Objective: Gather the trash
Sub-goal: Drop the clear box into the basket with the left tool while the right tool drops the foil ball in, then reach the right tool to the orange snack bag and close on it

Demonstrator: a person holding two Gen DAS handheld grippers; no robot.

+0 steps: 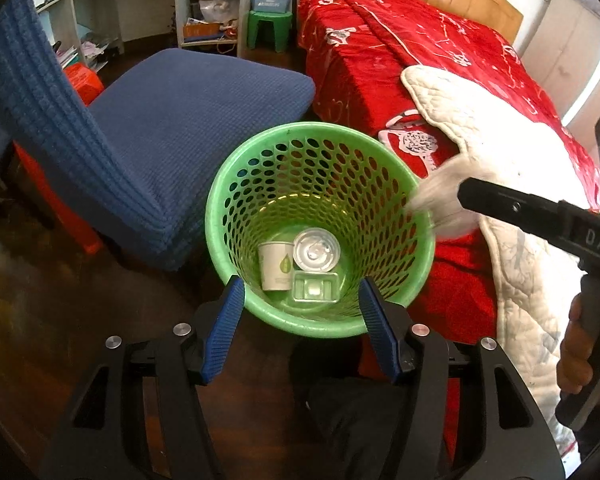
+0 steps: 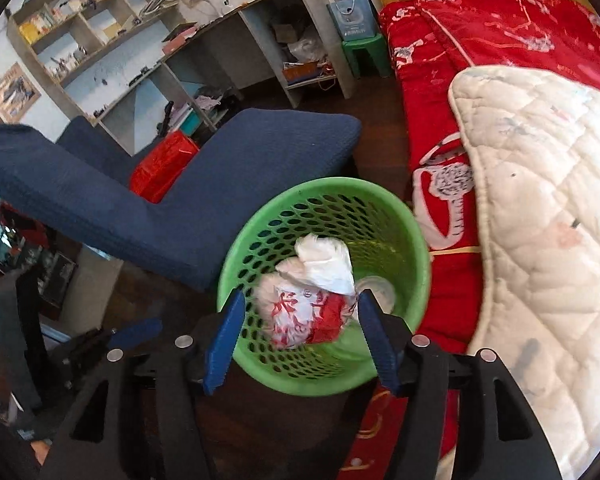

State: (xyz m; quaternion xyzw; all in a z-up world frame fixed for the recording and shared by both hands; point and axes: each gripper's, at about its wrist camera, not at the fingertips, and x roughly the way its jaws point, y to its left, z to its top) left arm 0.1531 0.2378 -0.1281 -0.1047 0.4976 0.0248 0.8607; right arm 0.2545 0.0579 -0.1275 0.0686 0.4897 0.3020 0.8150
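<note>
A green perforated basket (image 1: 220, 208) stands on the dark floor between a chair and a bed. At its bottom lie a paper cup (image 1: 275, 266), a round foil lid (image 1: 316, 250) and a clear plastic tray (image 1: 314, 289). My left gripper (image 1: 302, 308) hangs open above the near rim with nothing between its fingers. Over the basket (image 2: 340, 184), my right gripper (image 2: 300, 320) is open. A crumpled white and red wrapper (image 2: 308, 304) is blurred between its fingers, with a gap on the left side. In the left wrist view this wrapper (image 1: 432, 200) shows at the right gripper's (image 1: 460, 194) tip, over the right rim.
A blue upholstered chair (image 1: 172, 128) stands left of the basket. A bed with a red blanket (image 1: 380, 64) and a white quilt (image 2: 540, 200) is on the right. Cluttered shelves (image 2: 140, 40) and a green stool (image 1: 268, 28) line the back. A hand (image 1: 580, 352) holds the right gripper's handle.
</note>
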